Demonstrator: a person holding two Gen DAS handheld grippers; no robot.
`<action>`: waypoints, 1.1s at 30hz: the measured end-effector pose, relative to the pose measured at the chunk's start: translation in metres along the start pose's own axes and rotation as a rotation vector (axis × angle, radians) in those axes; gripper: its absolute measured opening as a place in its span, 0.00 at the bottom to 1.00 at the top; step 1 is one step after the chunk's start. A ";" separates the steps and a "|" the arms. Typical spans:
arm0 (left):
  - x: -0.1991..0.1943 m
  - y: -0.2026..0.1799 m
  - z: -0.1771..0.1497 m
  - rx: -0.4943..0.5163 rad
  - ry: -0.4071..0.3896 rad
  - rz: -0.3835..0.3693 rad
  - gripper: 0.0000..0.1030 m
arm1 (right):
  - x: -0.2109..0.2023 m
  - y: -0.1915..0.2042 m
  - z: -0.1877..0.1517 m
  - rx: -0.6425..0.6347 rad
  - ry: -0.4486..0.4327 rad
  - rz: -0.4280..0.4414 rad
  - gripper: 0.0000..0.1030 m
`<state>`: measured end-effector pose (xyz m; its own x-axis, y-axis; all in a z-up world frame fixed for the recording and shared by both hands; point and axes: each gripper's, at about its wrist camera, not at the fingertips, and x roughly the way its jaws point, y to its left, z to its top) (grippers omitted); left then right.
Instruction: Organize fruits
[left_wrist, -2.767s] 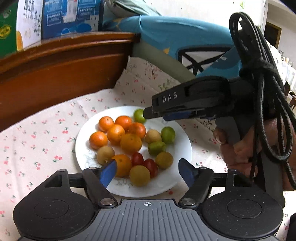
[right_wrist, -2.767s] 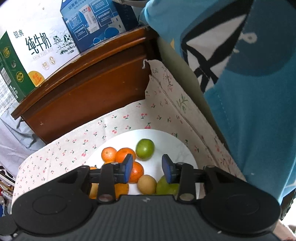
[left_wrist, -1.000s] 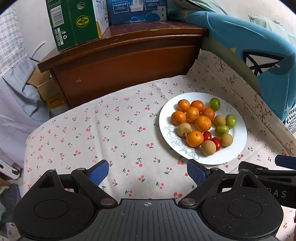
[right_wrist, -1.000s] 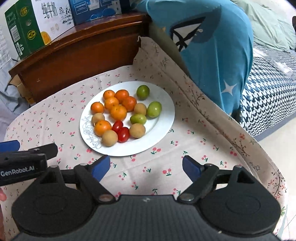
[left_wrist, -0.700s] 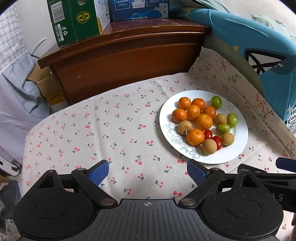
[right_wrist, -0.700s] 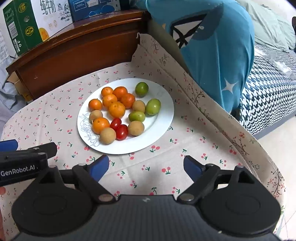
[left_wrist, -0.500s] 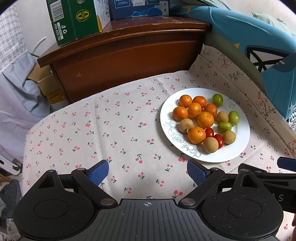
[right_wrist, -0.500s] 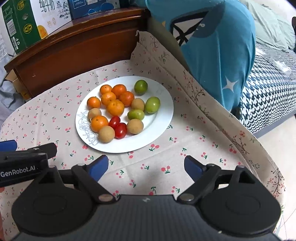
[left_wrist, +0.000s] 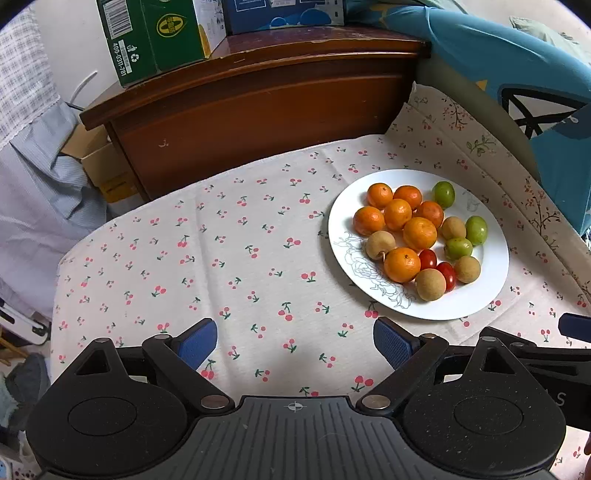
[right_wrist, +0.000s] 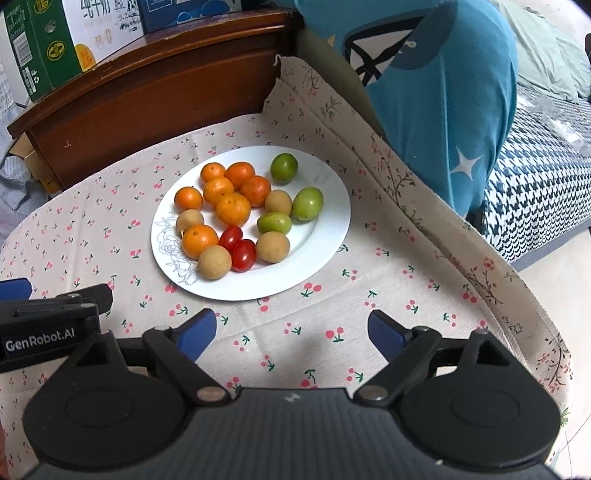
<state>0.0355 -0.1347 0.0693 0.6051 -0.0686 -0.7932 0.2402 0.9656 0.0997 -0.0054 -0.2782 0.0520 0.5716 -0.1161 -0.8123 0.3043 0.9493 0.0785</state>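
- Fruits lie together on the white plate (left_wrist: 495, 280), which sits on the cherry-print cloth (left_wrist: 221, 258), right of the middle in the left wrist view.
- On the plate, from left to right: oranges (left_wrist: 400, 214), brown longans (left_wrist: 380, 244), red tomatoes (left_wrist: 427, 258), green plums (left_wrist: 475, 229). They look mostly grouped by kind, so I judge little sorting is left.
- Left gripper (left_wrist: 295, 341) is spread wide and empty above the cloth.
- Right gripper (right_wrist: 290, 332) is also wide and holds nothing, near the plate.

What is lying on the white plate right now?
The white plate holds six oranges, three green fruits, four tan round fruits and two cherry tomatoes. Anything beneath the clustered fruit is hidden.
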 end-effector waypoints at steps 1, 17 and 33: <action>0.000 0.000 0.000 0.001 0.001 0.002 0.90 | 0.000 0.000 0.000 -0.001 0.001 0.000 0.86; -0.003 0.006 -0.013 0.009 0.014 0.033 0.90 | 0.004 0.009 -0.007 -0.049 0.013 0.010 0.86; -0.032 0.034 -0.052 -0.051 0.019 0.063 0.90 | -0.013 0.026 -0.046 -0.093 -0.041 0.100 0.86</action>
<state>-0.0153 -0.0862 0.0664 0.6028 -0.0031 -0.7979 0.1629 0.9794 0.1192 -0.0398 -0.2382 0.0381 0.6269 -0.0293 -0.7786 0.1728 0.9796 0.1024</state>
